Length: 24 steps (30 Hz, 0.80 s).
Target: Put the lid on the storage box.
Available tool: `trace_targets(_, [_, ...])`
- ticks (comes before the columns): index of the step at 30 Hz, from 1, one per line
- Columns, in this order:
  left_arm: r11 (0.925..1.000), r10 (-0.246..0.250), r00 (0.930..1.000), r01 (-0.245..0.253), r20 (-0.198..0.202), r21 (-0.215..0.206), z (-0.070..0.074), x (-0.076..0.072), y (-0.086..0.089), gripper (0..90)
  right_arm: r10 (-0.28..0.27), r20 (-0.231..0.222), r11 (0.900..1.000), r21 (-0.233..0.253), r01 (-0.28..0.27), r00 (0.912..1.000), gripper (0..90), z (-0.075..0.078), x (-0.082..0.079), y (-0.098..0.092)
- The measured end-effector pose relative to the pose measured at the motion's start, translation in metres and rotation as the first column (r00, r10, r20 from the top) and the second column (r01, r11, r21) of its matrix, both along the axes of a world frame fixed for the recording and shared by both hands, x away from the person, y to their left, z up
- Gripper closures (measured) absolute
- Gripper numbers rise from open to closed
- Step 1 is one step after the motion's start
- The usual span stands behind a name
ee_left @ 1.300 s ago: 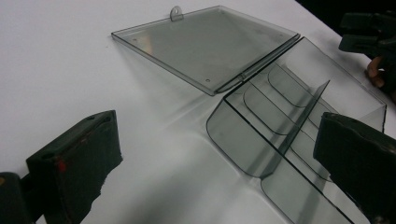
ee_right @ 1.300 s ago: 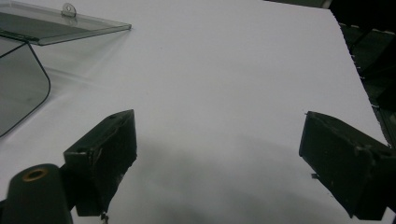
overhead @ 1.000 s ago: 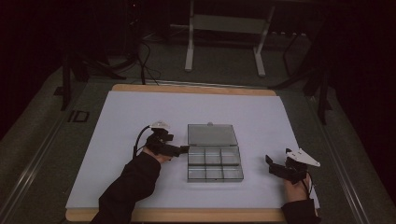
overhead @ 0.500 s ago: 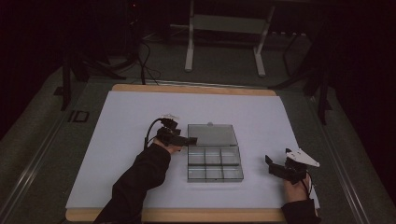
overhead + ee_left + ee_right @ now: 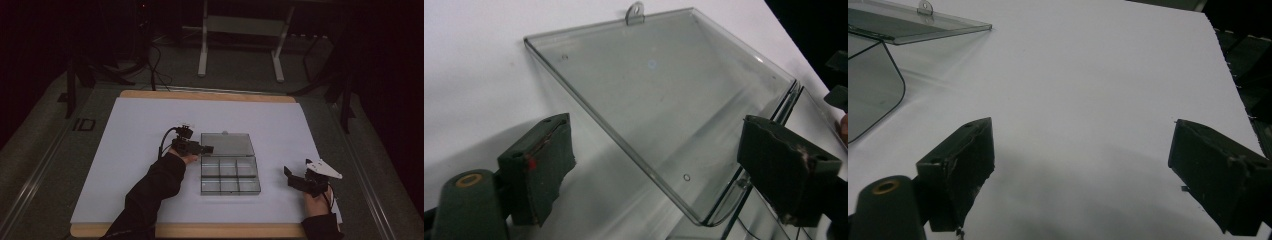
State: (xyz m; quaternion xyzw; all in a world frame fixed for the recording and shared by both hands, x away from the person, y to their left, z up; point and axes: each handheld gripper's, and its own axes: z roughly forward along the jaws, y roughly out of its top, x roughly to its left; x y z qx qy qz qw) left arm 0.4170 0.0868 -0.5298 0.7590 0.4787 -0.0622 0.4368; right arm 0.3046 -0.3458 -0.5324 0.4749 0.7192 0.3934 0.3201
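Observation:
A clear plastic compartment box (image 5: 230, 175) lies open mid-table, several empty compartments showing. Its lid (image 5: 225, 144) is folded back flat behind it. My left gripper (image 5: 206, 148) sits at the lid's left edge, near the hinge. In the left gripper view it (image 5: 664, 172) stands open, and the lid (image 5: 664, 90) slopes up ahead with its near corner between the pads (image 5: 539, 162). My right gripper (image 5: 291, 178) rests open at the front right, apart from the box. The right gripper view has it (image 5: 1080, 175) over bare sheet, with the lid (image 5: 913, 22) and box wall (image 5: 868, 95) at upper left.
A white sheet (image 5: 140, 125) covers the wooden table (image 5: 210, 95). Dark floor, cables and a metal stand's legs (image 5: 202, 60) lie beyond the far edge. A person's dark sleeve (image 5: 150, 195) runs in from the bottom left.
My left gripper has moved a little farther and to the right, up to the lid's left edge. The right gripper has stayed put.

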Motion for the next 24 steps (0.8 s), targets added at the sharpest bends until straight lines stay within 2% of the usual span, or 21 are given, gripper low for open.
trace_targets(4, [0.9989,-0.021,0.9994,0.020,-0.027,-0.043,-0.0041,0.0012,0.0018,24.9,0.000,-0.001,1.000,-0.002,0.000,1.0000,11.1,0.0000,0.0000,0.0002])
trace_targets(6, [0.9974,-0.032,0.9989,0.030,-0.035,-0.065,-0.0054,0.0018,0.0022,31.9,0.000,-0.001,1.000,-0.002,0.000,1.0000,11.1,0.0000,0.0001,0.0001])
trace_targets(10, [0.9959,-0.041,0.9985,0.038,-0.036,-0.082,-0.0058,0.0020,0.0032,35.5,-0.002,-0.004,1.000,-0.004,0.002,1.0000,11.1,-0.0001,0.0001,0.0007])
trace_targets(12, [0.9944,-0.046,0.9985,0.043,-0.030,-0.097,-0.0052,0.0012,0.0036,40.2,-0.004,-0.003,1.000,-0.005,0.004,1.0000,11.1,-0.0002,0.0002,0.0009])
trace_targets(19, [0.9926,-0.058,0.9982,0.059,0.013,-0.106,-0.0013,-0.0017,0.0034,52.2,-0.007,-0.011,1.000,-0.015,0.007,0.9999,11.1,-0.0002,0.0013,0.0017])
trace_targets(21, [0.9924,-0.058,0.9978,0.061,0.031,-0.107,0.0007,-0.0028,0.0045,54.2,-0.008,-0.016,1.000,-0.015,0.007,0.9998,11.1,0.0000,0.0014,0.0018])
trace_targets(22, [0.9918,-0.052,0.9979,0.056,0.038,-0.115,0.0014,-0.0030,0.0058,59.4,-0.005,-0.021,1.000,-0.012,0.004,0.9998,11.1,0.0003,0.0017,0.0017])
trace_targets(24, [0.9919,-0.054,0.9966,0.061,0.063,-0.112,0.0038,-0.0039,0.0077,60.8,-0.005,-0.023,1.000,-0.008,0.005,0.9997,11.1,0.0005,0.0020,0.0012])
